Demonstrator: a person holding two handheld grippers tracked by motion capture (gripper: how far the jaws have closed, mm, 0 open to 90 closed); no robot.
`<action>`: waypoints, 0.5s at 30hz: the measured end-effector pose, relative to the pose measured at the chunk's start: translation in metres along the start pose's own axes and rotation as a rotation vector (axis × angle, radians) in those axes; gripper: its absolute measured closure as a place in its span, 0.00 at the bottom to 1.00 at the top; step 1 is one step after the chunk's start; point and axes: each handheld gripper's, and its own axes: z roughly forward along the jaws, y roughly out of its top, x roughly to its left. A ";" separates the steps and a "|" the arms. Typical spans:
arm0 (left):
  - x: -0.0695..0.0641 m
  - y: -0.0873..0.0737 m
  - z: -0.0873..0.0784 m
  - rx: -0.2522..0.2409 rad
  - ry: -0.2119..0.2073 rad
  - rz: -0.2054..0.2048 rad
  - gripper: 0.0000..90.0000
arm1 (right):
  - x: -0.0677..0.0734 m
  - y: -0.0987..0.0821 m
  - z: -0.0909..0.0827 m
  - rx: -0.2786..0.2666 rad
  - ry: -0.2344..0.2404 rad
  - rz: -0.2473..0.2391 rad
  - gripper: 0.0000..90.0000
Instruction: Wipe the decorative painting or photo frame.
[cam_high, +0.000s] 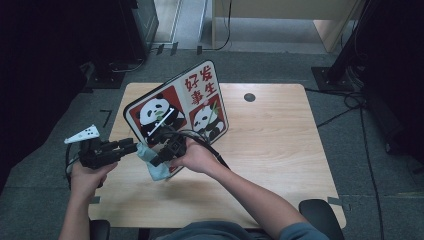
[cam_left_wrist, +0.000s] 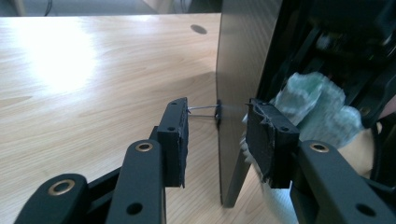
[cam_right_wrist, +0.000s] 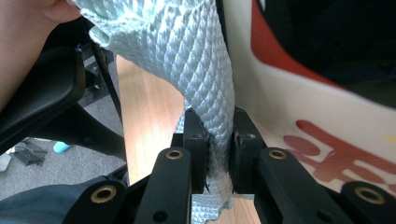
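A board (cam_high: 200, 95) printed with pandas and red characters stands tilted up on the wooden table (cam_high: 280, 150). My left gripper (cam_high: 136, 147) straddles the board's lower left edge. In the left gripper view the dark back of the board (cam_left_wrist: 243, 56) stands between the jaws of that gripper (cam_left_wrist: 217, 126), with a gap at the left pad, so it is open. My right gripper (cam_high: 157, 159) is shut on a pale green cloth (cam_high: 156, 171) held against the board's printed face (cam_right_wrist: 289, 93). The cloth (cam_right_wrist: 196, 60) hangs pinched between the jaws of the right gripper (cam_right_wrist: 218, 135).
A round cable hole (cam_high: 249, 97) lies in the table's far middle. Bare wood stretches right of the board. Dark cabinets stand at the far left, and cables (cam_high: 360, 115) trail over the floor at the right. Chair arms (cam_high: 320, 212) show at the near edge.
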 end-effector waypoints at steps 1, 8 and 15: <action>0.000 0.000 -0.001 0.001 -0.003 0.001 0.65 | 0.000 0.001 -0.001 0.001 -0.002 -0.002 0.89; -0.009 0.005 -0.012 -0.006 -0.021 0.031 0.61 | 0.001 0.004 -0.003 0.006 -0.001 -0.001 0.89; -0.019 0.006 -0.018 0.013 -0.068 0.062 0.58 | 0.000 0.004 -0.005 0.008 -0.003 0.003 0.89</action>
